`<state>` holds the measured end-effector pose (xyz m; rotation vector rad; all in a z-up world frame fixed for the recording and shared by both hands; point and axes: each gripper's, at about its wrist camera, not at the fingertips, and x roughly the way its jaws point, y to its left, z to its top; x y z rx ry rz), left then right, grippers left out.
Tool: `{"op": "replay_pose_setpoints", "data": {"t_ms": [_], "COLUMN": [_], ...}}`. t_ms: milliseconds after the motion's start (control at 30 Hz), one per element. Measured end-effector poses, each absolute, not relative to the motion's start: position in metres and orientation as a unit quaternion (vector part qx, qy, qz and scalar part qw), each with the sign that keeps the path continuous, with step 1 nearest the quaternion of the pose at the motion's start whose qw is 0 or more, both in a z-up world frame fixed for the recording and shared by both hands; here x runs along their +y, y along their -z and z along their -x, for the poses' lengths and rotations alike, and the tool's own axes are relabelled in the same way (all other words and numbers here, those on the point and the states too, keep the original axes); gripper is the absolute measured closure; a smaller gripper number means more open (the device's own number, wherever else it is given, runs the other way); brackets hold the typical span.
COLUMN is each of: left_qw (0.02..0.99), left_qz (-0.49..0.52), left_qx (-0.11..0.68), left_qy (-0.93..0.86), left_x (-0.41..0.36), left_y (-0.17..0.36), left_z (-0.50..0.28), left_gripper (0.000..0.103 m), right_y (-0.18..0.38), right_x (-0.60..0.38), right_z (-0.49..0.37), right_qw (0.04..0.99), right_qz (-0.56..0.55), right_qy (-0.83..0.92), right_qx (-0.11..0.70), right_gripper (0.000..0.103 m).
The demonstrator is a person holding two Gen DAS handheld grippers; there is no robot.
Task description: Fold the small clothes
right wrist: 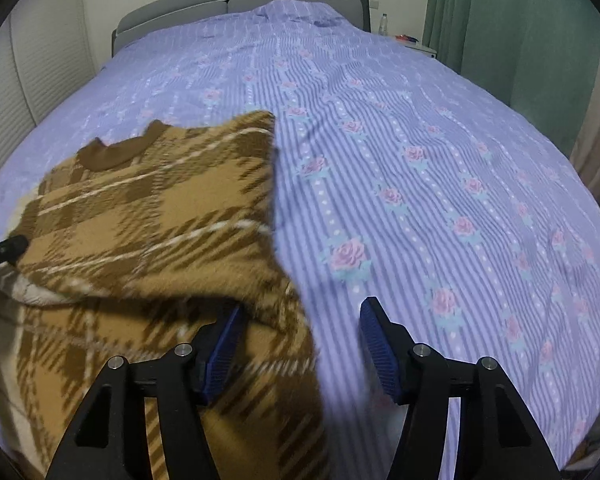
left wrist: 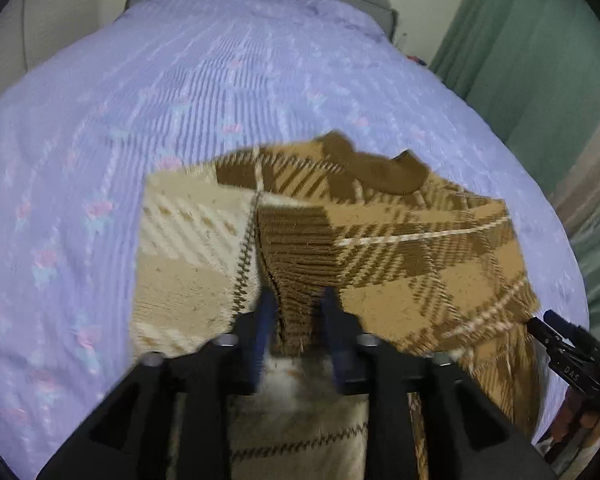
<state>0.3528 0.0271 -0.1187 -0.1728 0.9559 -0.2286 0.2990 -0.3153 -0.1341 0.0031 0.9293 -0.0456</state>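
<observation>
- My left gripper stands narrow with the jumper's brown ribbed cuff between its pads; whether they pinch it I cannot tell.
- The jumper lies on the bed, collar at the far end, long axis running away from me.
- My right gripper gapes wide over the jumper's right edge, one pad over cloth, one over sheet.

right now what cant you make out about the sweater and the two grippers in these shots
- Plaid sweater hem: cut off by the bottom edge, both views.
- Left gripper: left wrist view blurred; cuff between the jaws, contact unclear.
- Right gripper: open; sweater edge blurred there.
- Sweater's left sleeve: folded over, outline unclear.
</observation>
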Motion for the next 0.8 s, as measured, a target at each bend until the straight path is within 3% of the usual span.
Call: {"op": "replay_pose_setpoints", "data": {"t_ms": [33, 67, 167, 233, 333, 367, 467, 800], "left_qw": [0.889, 0.902, 0.925, 0.924, 0.916, 0.911, 0.903, 0.892], "left_qz": [0.076, 0.067, 0.009, -0.017, -0.043, -0.041, -0.014, 0.058], "left_qx": [0.434, 0.408, 0.363, 0.368, 0.387, 0.399, 0.419, 0.436], "left_qy": [0.123, 0.127, 0.110, 0.107, 0.098, 0.097, 0.093, 0.107], "left_x": [0.032, 0.038, 0.053, 0.062, 0.077, 0.083, 0.099, 0.096], "left_y": [0.105, 0.093, 0.076, 0.080, 0.100, 0.110, 0.126, 0.146], "left_z": [-0.341, -0.329, -0.294, -0.279, -0.261, -0.257, -0.253, -0.284], "left_gripper": [0.051, 0.045, 0.045, 0.045, 0.054, 0.057, 0.062, 0.064], "right_y": [0.129, 0.122, 0.106, 0.103, 0.111, 0.115, 0.127, 0.153], "right_x": [-0.311, -0.305, -0.289, -0.274, -0.244, -0.236, -0.218, -0.218], "right_z": [-0.292, -0.283, -0.263, -0.257, -0.260, -0.263, -0.274, -0.290], "right_qw": [0.897, 0.902, 0.912, 0.910, 0.906, 0.905, 0.894, 0.874], "right_qz": [0.002, 0.005, -0.028, -0.062, -0.072, -0.073, -0.096, -0.170], "right_qy": [0.019, 0.012, -0.027, -0.065, -0.100, -0.106, -0.125, -0.107], "right_qx": [0.442, 0.432, 0.409, 0.404, 0.405, 0.406, 0.420, 0.442], "right_gripper": [0.043, 0.043, 0.043, 0.043, 0.048, 0.054, 0.058, 0.062]}}
